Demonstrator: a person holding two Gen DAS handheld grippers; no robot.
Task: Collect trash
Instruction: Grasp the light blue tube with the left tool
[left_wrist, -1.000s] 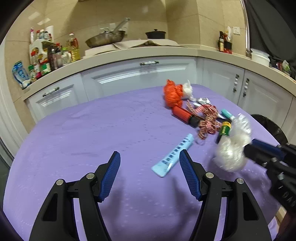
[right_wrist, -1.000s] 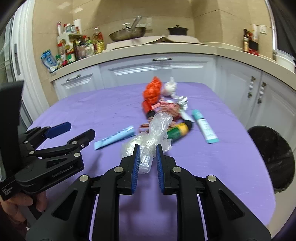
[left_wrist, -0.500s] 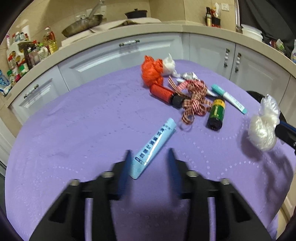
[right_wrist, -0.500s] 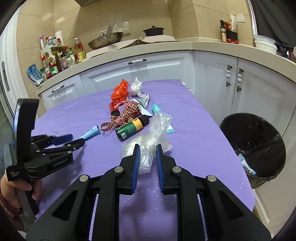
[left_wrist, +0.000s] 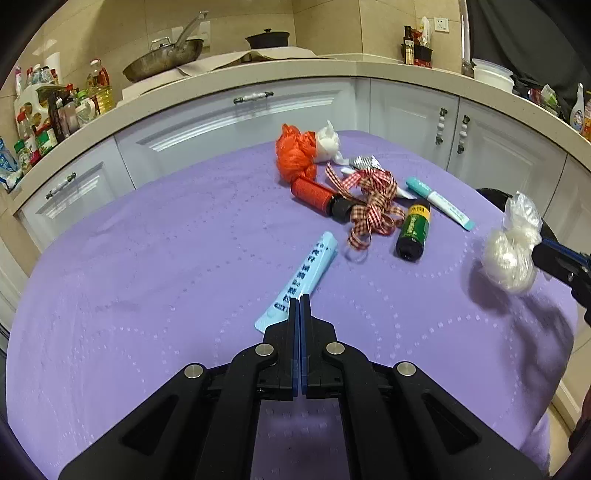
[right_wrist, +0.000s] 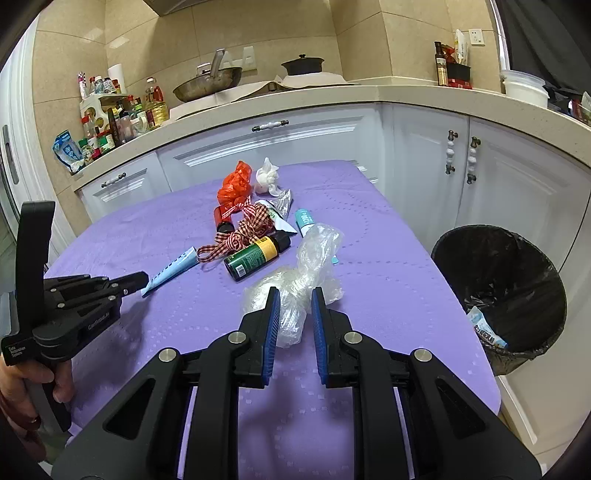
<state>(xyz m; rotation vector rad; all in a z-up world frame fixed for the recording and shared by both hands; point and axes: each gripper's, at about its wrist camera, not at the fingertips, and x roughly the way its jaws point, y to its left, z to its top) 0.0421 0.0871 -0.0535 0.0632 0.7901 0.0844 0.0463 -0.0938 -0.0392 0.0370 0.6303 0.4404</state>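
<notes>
My right gripper (right_wrist: 294, 295) is shut on a crumpled clear plastic bag (right_wrist: 303, 273) and holds it above the purple table's right part; the bag also shows in the left wrist view (left_wrist: 511, 254). My left gripper (left_wrist: 299, 300) is shut and empty, its tips just above the near end of a light blue tube (left_wrist: 303, 273). The black trash bin (right_wrist: 498, 288) stands on the floor right of the table, with a wrapper inside. On the table lie a green bottle (left_wrist: 413, 232), red checked ribbon (left_wrist: 371, 206), red bottle (left_wrist: 317, 195), orange bag (left_wrist: 295, 155) and a teal tube (left_wrist: 437, 201).
White tissue wad (left_wrist: 327, 146) and foil (left_wrist: 364, 161) lie at the table's far side. The purple tablecloth (left_wrist: 147, 258) covers the table. White kitchen cabinets (right_wrist: 280, 147) and a counter with a pan (right_wrist: 207, 86) and bottles stand behind.
My left gripper has closed from wide open to shut near the blue tube. My right gripper has carried the plastic bag rightwards, and the bin has come into its view.
</notes>
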